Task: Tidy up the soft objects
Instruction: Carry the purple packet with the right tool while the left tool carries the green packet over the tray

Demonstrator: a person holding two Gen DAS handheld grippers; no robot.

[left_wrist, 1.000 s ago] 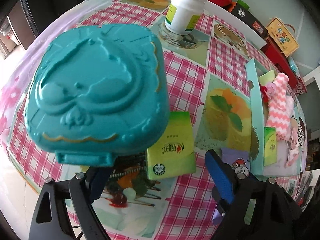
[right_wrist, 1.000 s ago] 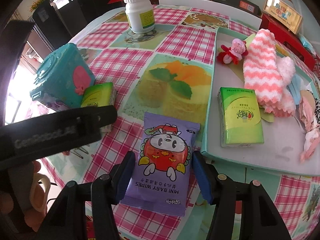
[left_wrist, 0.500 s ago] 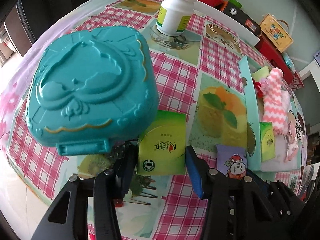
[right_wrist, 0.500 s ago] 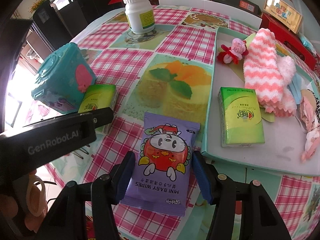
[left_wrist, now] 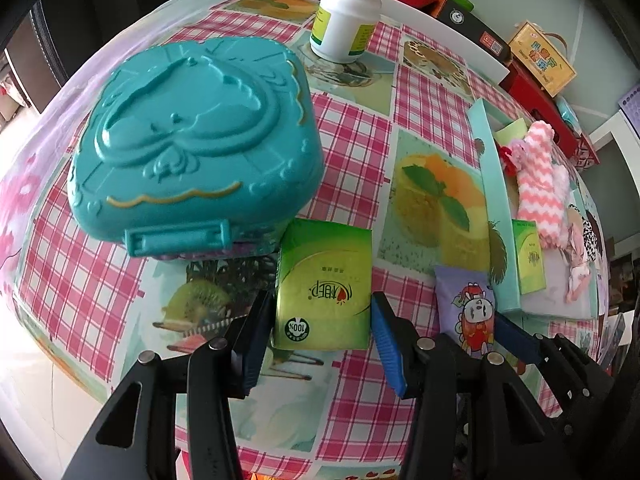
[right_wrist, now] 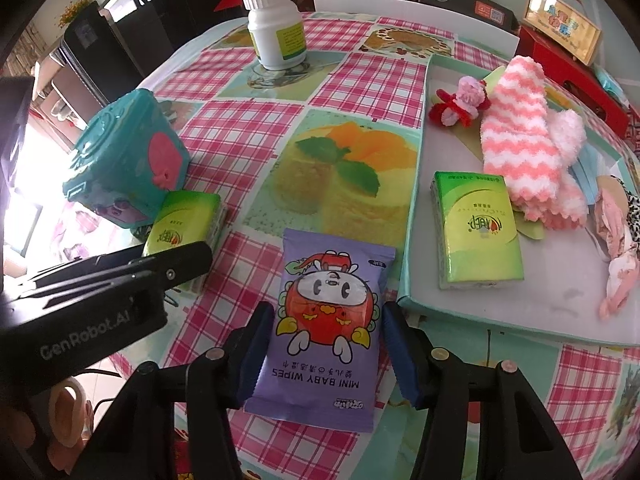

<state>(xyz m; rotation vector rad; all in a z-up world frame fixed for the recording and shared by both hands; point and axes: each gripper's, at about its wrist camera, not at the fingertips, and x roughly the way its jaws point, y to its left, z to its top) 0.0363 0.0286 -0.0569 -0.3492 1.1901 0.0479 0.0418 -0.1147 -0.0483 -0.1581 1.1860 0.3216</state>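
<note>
Checked pink-and-white tablecloth with fruit prints (right_wrist: 360, 92) covers a round table, boxes and dark furniture behind it.

Far left: one teal moulded plastic case (left_wrist: 192, 136), hard, so I judge it stays put. Just beside it lies a green plastic-wrapped tissue pack (left_wrist: 324, 276), flat on the cloth. My left gripper (left_wrist: 322, 312) has just been closing, and its blue pads now sit against both long sides of that pack, about half open, gripping it. Not lifted yet.

Back centre: one white plastic bottle with a green label (right_wrist: 276, 28), hard too.

Centre: one purple baby-wipes pouch with a cartoon print (right_wrist: 332, 280), flat on the cloth, near the tray's left wall. My right gripper (right_wrist: 328, 312) straddles it; its jaws have just been closing a little further and the pads meet the pouch's edges, roughly half open, holding it. Not raised either.

Right: one pale teal shallow tray (right_wrist: 520, 312). Already inside: a second green tissue pack (right_wrist: 476, 228), one pink-and-white zigzag fuzzy sock bundle (right_wrist: 520, 136), one small red-and-pink yarn toy (right_wrist: 460, 100), and some pink fabric pieces (right_wrist: 616, 248) at the far edge; I can't count those.

Count: tissue packs two, wipes pouch one, case one, bottle one, tray one.

Progress, my judgement: well past halfway. Left to do: carry the gripped tissue pack and the pouch into the tray.
</note>
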